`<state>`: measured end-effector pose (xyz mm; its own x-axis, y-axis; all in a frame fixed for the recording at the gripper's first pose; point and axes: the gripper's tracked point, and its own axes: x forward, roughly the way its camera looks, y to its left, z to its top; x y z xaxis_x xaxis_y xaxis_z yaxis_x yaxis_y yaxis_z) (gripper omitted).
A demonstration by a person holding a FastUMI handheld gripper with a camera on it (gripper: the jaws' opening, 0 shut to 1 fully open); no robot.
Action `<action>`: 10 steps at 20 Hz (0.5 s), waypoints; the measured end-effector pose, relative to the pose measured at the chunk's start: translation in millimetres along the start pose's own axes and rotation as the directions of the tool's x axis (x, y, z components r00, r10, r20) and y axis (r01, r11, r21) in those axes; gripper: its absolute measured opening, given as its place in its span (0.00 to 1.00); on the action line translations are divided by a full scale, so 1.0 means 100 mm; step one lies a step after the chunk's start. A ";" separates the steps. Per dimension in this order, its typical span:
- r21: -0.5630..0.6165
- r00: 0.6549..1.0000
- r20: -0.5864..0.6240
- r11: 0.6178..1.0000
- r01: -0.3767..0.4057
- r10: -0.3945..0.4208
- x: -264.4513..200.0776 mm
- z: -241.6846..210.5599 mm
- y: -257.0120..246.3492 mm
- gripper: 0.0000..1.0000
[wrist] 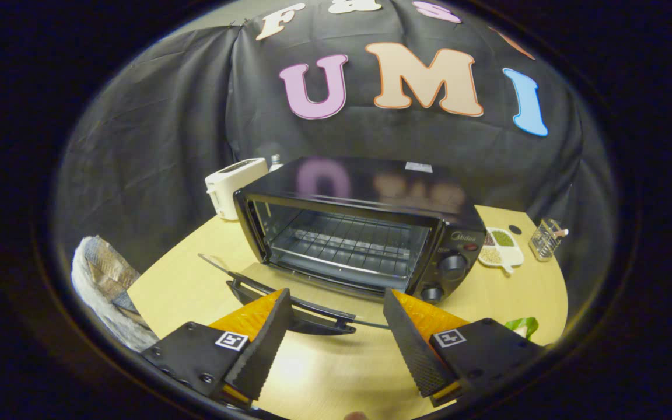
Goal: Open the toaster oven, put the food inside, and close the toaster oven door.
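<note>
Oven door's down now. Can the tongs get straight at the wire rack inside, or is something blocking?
Probably yes. The tongs are open and empty, the glass door lies folded flat just ahead of them, and the wire rack beyond it looks bare, with nothing between.

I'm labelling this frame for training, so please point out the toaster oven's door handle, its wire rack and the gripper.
door handle (312, 319): gripper view, middle of the black bar.
wire rack (347, 239): gripper view, centre of the grid.
gripper (333, 332): gripper view, open, midway between the fingertips.
</note>
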<state>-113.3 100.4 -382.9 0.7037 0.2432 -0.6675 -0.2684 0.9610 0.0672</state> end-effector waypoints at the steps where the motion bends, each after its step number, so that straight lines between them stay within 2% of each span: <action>1: 0.003 1.000 -0.012 1.000 -0.006 0.006 -0.01 -0.05 0.02 0.99; 10: -0.030 0.983 -0.178 0.998 -0.060 0.054 0.04 -0.65 0.19 1.00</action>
<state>-158.4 111.3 -432.0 0.5599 0.2675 -0.7842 -0.3303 0.9401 0.0849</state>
